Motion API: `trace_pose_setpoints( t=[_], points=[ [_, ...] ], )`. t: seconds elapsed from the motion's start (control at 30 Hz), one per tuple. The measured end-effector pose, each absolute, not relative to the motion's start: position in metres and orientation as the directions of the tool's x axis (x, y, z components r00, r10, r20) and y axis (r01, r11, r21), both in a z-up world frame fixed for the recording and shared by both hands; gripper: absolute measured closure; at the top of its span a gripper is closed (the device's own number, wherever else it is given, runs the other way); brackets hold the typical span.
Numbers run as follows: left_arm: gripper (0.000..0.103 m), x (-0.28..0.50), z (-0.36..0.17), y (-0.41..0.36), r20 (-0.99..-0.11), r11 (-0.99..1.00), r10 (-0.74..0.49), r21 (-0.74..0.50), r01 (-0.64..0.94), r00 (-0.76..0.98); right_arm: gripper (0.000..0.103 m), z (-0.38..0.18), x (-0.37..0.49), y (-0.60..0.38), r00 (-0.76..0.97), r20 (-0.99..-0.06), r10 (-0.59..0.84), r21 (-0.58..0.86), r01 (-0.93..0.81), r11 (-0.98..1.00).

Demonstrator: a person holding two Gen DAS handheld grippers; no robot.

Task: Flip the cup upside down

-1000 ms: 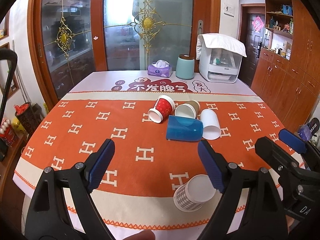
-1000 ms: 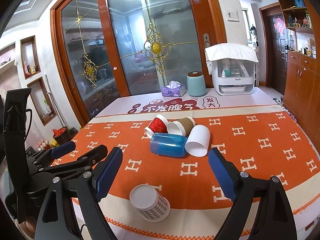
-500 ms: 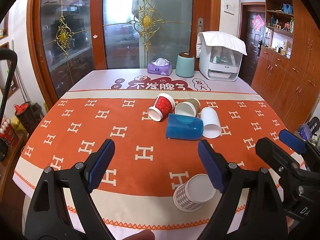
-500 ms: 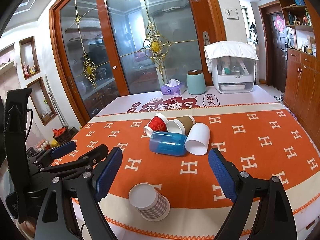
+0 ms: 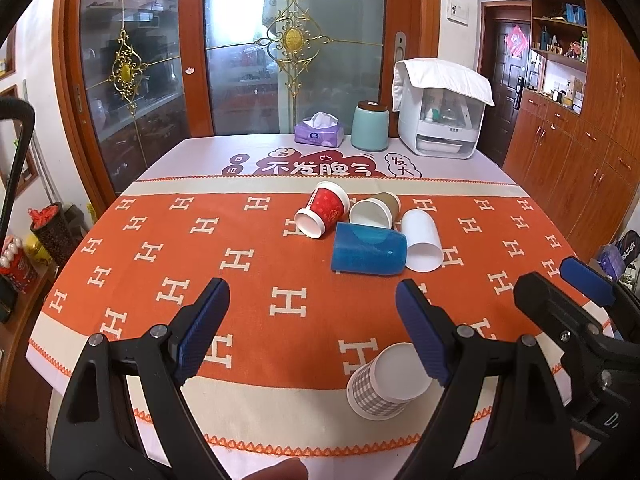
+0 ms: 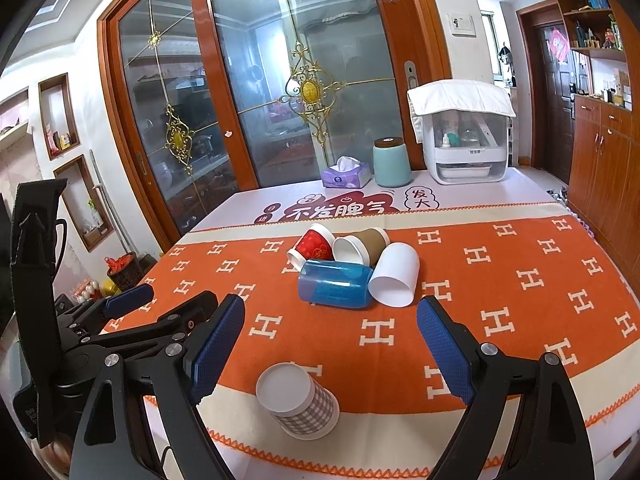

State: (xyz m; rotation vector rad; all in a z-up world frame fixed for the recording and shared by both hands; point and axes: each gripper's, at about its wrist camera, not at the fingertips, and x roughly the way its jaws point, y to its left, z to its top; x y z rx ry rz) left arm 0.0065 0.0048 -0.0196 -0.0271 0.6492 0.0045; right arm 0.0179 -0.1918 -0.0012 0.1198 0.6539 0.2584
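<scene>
We can read big "H" letters all over the orange tablecloth (image 5: 256,264), plus Chinese characters up top. The checked cup (image 5: 382,384) sits mouth-down low in the frame, partly hidden behind our left gripper (image 5: 312,332). Both it and the right gripper (image 6: 330,350) are spread wide, holding nothing.

A broad stretch of bare orange tablecloth (image 5: 132,264) lay open from nine to twelve o'clock of the left gripper (image 5: 312,332), its jaws spread wide with nothing between them. At one o'clock a tight cluster blocked the middle: blue cup (image 5: 368,251), white cup (image 5: 422,240), brown cup (image 5: 374,212) and red cup (image 5: 322,212), all on their sides and touching. The checked cup (image 6: 298,400) stood upside down near the table's front edge, between the right gripper's (image 6: 330,344) spread jaws. Clear cloth separated it from the cluster. The tissue box (image 6: 346,174), canister (image 6: 391,162) and white appliance (image 6: 466,148) lined the far edge.
</scene>
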Motion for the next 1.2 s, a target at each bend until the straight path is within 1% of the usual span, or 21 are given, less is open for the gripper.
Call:
trace_pose_setpoints(
  t=[1.2],
  points=[
    [0.020,0.0028,-0.0249,0.0076,-0.610,1.000,-0.007,-0.024,-0.009,0.793,0.014,-0.0097,0.0140,-0.1952,0.757,-0.590,0.281,0.201,-0.199,0.959]
  ],
)
